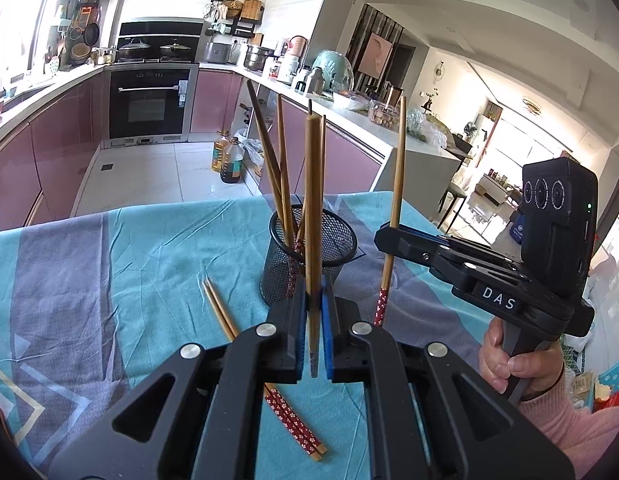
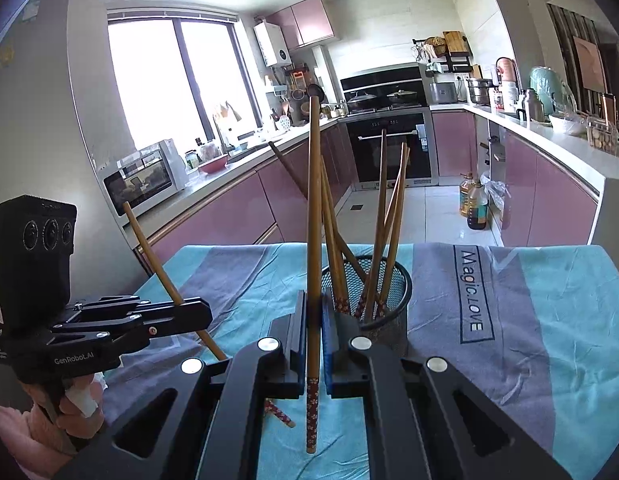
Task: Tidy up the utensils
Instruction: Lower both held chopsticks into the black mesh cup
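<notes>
A black mesh cup (image 1: 333, 240) stands on the blue and grey tablecloth (image 1: 129, 280) with several wooden chopsticks leaning in it. My left gripper (image 1: 314, 304) sits just in front of the cup, shut on one upright chopstick (image 1: 312, 200). To its right, my right gripper (image 1: 383, 234) is shut on another chopstick (image 1: 397, 168) whose red patterned end points down. In the right wrist view the right gripper (image 2: 314, 308) pinches its chopstick (image 2: 314, 200) beside the cup (image 2: 393, 300). The left gripper (image 2: 207, 314) holds a tilted chopstick (image 2: 149, 248). A loose pair of chopsticks (image 1: 225, 316) lies on the cloth.
The table's far edge (image 1: 189, 204) drops to a tiled kitchen floor with two oil bottles (image 1: 229, 158). Pink cabinets and an oven (image 1: 149, 104) line the back. A person's hand (image 1: 509, 364) in a pink sleeve grips the right handle.
</notes>
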A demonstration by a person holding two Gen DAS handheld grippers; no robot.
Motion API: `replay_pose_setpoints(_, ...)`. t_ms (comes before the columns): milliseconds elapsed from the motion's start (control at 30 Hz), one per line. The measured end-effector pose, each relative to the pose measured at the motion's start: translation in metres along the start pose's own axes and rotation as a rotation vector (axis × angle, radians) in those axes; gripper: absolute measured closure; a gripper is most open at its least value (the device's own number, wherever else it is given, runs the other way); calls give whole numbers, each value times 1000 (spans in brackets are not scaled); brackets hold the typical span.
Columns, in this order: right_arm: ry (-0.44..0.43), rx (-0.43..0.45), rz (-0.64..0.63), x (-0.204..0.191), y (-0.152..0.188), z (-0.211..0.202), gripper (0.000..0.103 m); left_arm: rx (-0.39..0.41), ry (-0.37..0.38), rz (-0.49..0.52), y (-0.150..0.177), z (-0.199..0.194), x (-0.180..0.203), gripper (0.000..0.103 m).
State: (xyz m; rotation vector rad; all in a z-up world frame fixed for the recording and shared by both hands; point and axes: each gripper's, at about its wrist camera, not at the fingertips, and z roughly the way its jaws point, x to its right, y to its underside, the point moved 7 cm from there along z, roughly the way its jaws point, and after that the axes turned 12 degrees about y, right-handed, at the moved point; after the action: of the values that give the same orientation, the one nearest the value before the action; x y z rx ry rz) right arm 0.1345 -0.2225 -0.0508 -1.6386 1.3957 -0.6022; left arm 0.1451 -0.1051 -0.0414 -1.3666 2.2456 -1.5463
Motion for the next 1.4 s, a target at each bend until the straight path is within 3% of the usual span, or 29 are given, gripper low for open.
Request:
replay_pose_setpoints(667,10,67,11,2,-35,3,97,39,18,37,-31,2,10,96)
replay_pose_setpoints(1400,20,119,2,5,-68,7,97,135,35,82,-88,-9,33,96)
